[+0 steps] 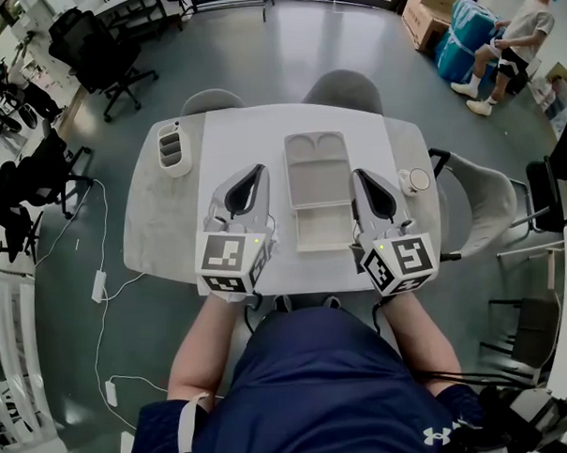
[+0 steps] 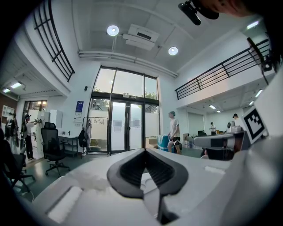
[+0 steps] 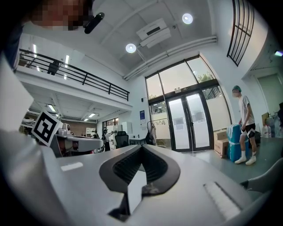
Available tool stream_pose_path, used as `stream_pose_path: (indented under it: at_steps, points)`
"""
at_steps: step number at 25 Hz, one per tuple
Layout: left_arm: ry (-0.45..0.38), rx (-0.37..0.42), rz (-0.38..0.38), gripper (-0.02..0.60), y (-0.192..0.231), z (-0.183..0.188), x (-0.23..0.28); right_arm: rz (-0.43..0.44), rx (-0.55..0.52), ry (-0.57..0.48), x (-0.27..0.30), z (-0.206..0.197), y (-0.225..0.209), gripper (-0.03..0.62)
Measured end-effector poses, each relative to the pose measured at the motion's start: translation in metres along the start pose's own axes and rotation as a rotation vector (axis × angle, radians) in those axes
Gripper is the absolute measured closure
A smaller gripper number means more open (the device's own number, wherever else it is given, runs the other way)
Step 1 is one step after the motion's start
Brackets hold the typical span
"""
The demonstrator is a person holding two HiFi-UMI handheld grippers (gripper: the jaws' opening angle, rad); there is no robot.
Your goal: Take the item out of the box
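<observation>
The pale grey rounded-corner worktop (image 1: 152, 227) carries every item listed below. Three grey shell chairs stand at it: two at the far edge (image 1: 212, 100) (image 1: 345, 85) and one at the right side (image 1: 489, 198).

One white open-lidded plastic box (image 1: 317, 172) lies at the centre of the worktop. Its two halves lie flat and end to end. The far half has moulded compartments and the near half is a plain shallow tray. The head view does not show whether an item lies in it.

Two claws are present. The left claw (image 1: 258, 168) rests just beside the left edge of the box, and the right claw (image 1: 356, 174) rests just beside the right edge, so the box lies between them. Neither claw touches the box. Both point away from the person. In each gripper view the black jaws meet at their tips with nothing between them.

One light grey oblong organiser tray (image 1: 172, 146) with three compartments sits near the far-left corner. One small round white object (image 1: 416, 179) sits near the right edge, beyond the right claw.
</observation>
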State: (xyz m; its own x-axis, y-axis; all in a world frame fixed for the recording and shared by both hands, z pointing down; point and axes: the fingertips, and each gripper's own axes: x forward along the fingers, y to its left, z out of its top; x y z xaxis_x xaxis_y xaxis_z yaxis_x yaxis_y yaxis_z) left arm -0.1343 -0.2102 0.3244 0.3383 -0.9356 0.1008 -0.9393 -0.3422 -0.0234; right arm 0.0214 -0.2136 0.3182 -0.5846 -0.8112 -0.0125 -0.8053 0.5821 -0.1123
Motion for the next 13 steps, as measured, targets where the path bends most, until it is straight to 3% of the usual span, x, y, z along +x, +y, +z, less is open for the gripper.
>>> stream_pose_path:
  at_steps: [13]
  points:
    - [0.028, -0.014, 0.009, 0.58, 0.011, -0.008, 0.002, -0.004, 0.024, 0.02, 0.003, -0.008, -0.001, 0.592]
